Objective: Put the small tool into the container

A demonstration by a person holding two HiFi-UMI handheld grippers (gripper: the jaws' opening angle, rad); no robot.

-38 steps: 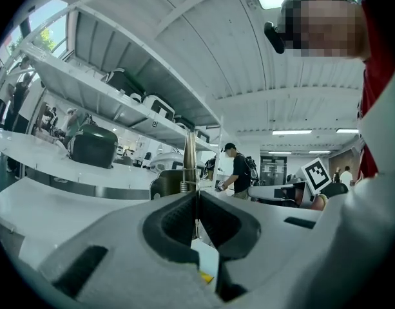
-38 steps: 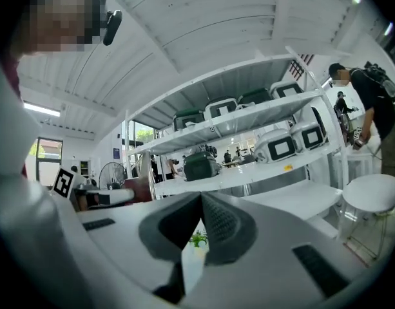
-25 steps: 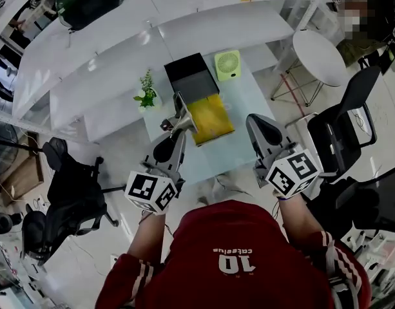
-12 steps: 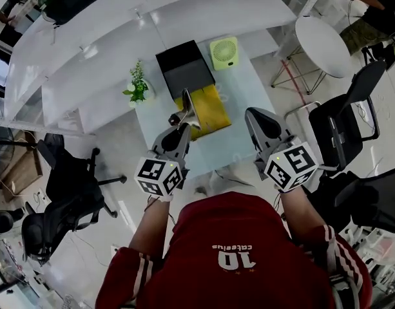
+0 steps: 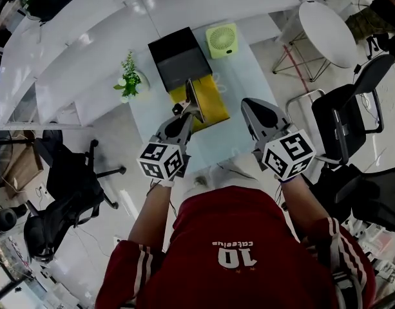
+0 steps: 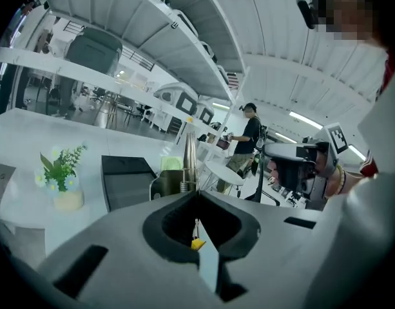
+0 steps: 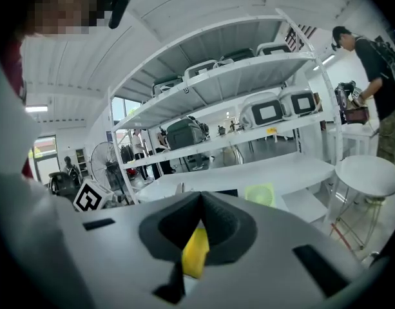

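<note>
My left gripper (image 5: 182, 112) is shut on a small silver pointed tool (image 5: 192, 94), which sticks out past its jaws. In the left gripper view the tool (image 6: 189, 159) rises straight up from the closed jaw tips (image 6: 196, 197). It hangs over the yellow pad (image 5: 210, 103), just in front of the open black container (image 5: 176, 58). That container (image 6: 126, 180) shows ahead and to the left in the left gripper view. My right gripper (image 5: 256, 110) hovers over the table's right side, jaws together and empty; in its own view the tips (image 7: 200, 197) meet.
A glass table (image 5: 249, 82) carries a green fan (image 5: 221, 40) behind the container and a small potted plant (image 5: 127, 79) at its left. Office chairs (image 5: 68, 185) stand left and right (image 5: 342, 118). A round white table (image 5: 329, 34) is at the far right.
The left gripper has carried the tool forward and right, from beside the yellow pad to above it, close to the black container. The right gripper has stayed in much the same place.
</note>
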